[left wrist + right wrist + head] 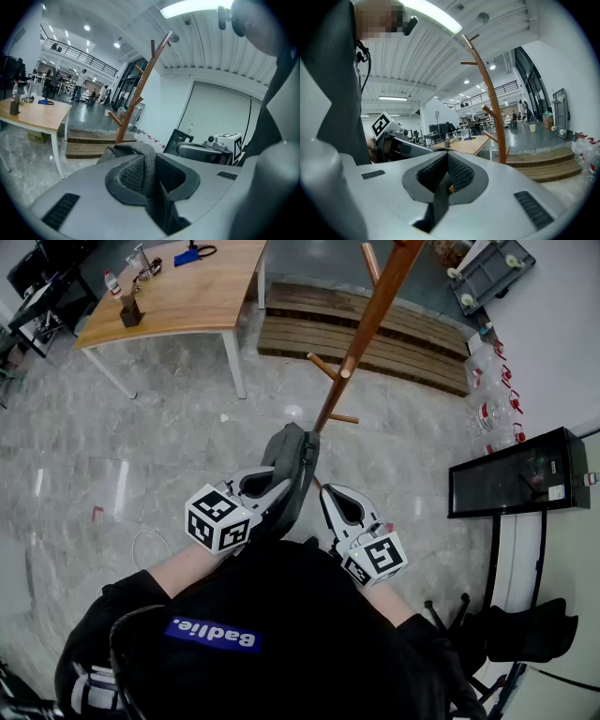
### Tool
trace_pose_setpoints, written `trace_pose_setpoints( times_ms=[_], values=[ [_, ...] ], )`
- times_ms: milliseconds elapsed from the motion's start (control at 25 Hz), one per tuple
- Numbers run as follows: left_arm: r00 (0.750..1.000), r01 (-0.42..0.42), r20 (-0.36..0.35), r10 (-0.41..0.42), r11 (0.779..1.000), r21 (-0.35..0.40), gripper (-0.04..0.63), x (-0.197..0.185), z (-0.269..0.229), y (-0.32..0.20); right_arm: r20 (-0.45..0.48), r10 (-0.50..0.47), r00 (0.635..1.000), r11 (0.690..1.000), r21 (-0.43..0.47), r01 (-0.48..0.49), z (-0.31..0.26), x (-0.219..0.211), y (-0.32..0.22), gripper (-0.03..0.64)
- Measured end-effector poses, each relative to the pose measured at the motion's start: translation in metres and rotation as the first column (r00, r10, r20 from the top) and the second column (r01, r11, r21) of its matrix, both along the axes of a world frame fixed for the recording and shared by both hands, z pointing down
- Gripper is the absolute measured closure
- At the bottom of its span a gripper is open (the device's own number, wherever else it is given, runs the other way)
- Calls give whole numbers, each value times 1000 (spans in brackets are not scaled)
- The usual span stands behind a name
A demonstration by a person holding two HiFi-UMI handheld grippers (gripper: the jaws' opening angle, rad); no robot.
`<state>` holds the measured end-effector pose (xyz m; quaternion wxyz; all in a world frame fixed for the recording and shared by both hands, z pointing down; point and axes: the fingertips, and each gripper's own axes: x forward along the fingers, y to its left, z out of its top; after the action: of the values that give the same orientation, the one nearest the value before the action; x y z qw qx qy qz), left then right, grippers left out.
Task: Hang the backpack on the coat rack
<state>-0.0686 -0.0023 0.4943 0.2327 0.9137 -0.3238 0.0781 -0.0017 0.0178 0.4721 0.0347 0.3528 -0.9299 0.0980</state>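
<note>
The dark grey backpack (295, 460) hangs bunched between my two grippers, close in front of the person's body. My left gripper (281, 484) is shut on a thick fold of its grey fabric (136, 154), which fills the jaws in the left gripper view. To its right, my right gripper (330, 501) is shut on a thin dark backpack strap (439, 199) that runs down between the pads. The wooden coat rack (366, 329) rises just beyond the backpack, its side pegs (323, 367) bare. In the right gripper view the coat rack (492, 103) stands ahead and slightly right.
A wooden table (178, 292) with small items stands at the far left. Low wooden steps (375, 334) lie behind the rack. Water bottles (492, 395) line the right wall, next to a black cabinet (520, 474). Grey floor (141, 456) spreads to the left.
</note>
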Motion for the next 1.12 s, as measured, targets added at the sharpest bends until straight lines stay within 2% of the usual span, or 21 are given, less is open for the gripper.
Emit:
trace_pose_setpoints(
  times_ms=[400,680,1120],
  values=[
    [1000,-13,8,13,1000,-5,518,11,-1,10,-1,-6,1000,1000,-1,6,-1,8,10,609],
    [1000,24,11,-24,1000,-1,518,2,-7,2,18,-12,1000,1000,-1,12,0,15,13,609],
    [993,59,97,-64,997,47,520,-26,-26,-35,36,-17,999,1000,1,16,0,24,7,609]
  ],
)
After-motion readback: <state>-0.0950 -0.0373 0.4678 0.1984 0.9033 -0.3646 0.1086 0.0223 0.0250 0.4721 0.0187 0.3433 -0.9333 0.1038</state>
